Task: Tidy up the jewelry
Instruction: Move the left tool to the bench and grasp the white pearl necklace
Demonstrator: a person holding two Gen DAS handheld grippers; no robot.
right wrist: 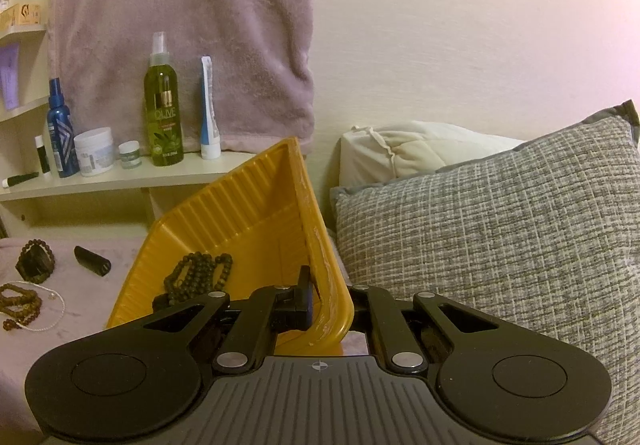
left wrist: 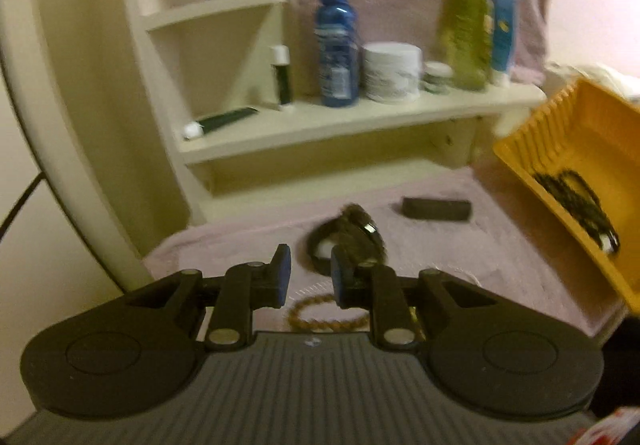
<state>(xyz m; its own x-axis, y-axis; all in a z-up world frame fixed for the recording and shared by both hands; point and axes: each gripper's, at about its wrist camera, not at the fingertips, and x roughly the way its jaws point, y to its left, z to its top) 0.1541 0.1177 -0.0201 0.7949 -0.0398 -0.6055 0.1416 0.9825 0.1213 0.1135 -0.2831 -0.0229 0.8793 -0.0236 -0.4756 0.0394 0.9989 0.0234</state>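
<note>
My right gripper [right wrist: 326,305] is shut on the near rim of the yellow tray [right wrist: 256,205] and holds it tilted up. A dark beaded necklace [right wrist: 200,273] lies inside the tray; it also shows in the left wrist view [left wrist: 576,201]. My left gripper [left wrist: 310,277] is open and empty, low over the pink towel [left wrist: 460,245]. A brown beaded bracelet [left wrist: 324,313] lies just under its fingers. A dark bracelet bundle [left wrist: 348,237] lies right in front of it. In the right wrist view the brown beads [right wrist: 20,303] and a thin pearl chain [right wrist: 56,309] lie at the left.
A small black case [left wrist: 436,208] lies on the towel. A cream shelf [left wrist: 360,117] behind carries a blue spray bottle [left wrist: 338,37], a white jar [left wrist: 392,71] and a green olive bottle [right wrist: 162,109]. A grey pillow [right wrist: 500,237] lies to the right of the tray.
</note>
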